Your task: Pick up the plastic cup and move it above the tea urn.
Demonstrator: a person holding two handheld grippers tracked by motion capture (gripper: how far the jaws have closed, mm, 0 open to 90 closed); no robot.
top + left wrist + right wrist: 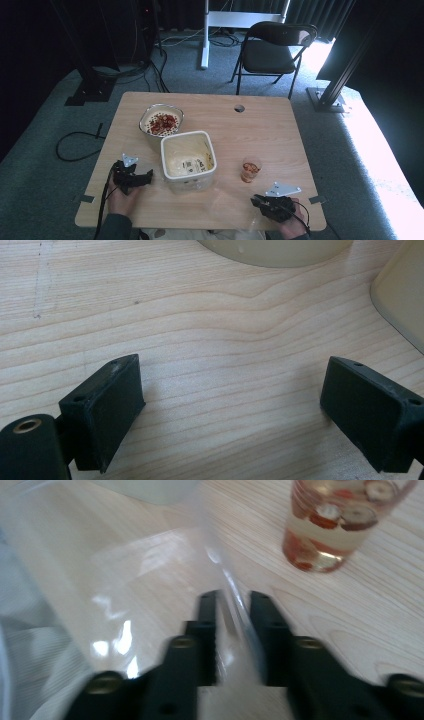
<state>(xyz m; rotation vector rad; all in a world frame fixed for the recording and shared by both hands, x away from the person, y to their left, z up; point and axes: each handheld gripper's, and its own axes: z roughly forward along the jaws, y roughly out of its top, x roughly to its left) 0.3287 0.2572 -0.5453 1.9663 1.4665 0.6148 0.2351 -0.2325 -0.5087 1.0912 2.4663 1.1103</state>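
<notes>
My right gripper lies near the table's front right edge, pointing left. Its jaws stand close together, shut on the raised edge of a clear plastic bag that lies flat on the wood. Beyond the gripper stands a small clear cup holding liquid and red pieces. At the front left my left gripper rests low over bare wood, open and holding nothing. It faces a cream square container. Behind that container sits a bowl of red pieces.
The wooden table has a cable hole near its far edge. A black folding chair stands beyond it on the carpet. Cables trail on the floor at the left.
</notes>
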